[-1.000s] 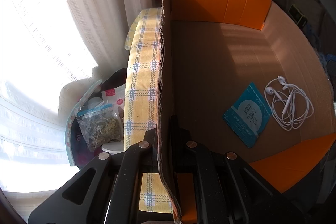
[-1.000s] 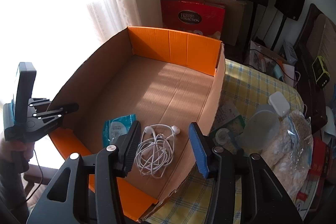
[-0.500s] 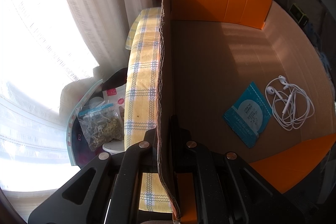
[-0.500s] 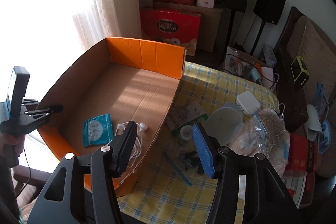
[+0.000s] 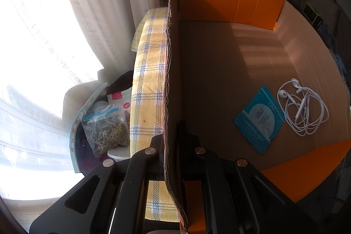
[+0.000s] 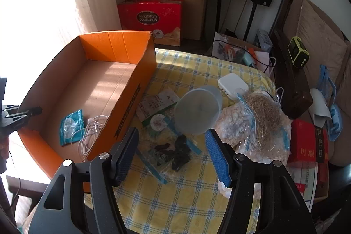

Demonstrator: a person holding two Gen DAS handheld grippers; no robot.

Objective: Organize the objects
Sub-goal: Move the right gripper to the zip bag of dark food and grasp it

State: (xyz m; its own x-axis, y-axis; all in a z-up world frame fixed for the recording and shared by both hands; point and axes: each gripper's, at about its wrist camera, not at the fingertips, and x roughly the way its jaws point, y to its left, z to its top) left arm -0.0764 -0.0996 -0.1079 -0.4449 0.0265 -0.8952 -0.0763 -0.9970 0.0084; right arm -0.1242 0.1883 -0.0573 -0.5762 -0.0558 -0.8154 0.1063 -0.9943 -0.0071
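Table: yellow-and-blue checked tablecloth [image 6: 186, 194] covers it; box and loose items sit on top.
Box: large open cardboard box with orange end flaps [image 5: 230, 63], on the table's window side.
Left gripper [image 5: 173, 146]: pressed together, pinching the box's side wall.
Right gripper [image 6: 173, 152]: jaws spread and just been widening, nothing between the pads, over a clear zip bag of dark dried pieces [image 6: 173, 155] on the cloth.
Lid: round translucent plastic lid [image 6: 197, 111], beside a clear bag of straw-like herbs [image 6: 261, 115].
Sachet: teal foil sachet [image 5: 258, 120], flat on the box floor.
Earphones: white wired earphones [image 5: 302, 109], coiled just beside the sachet.
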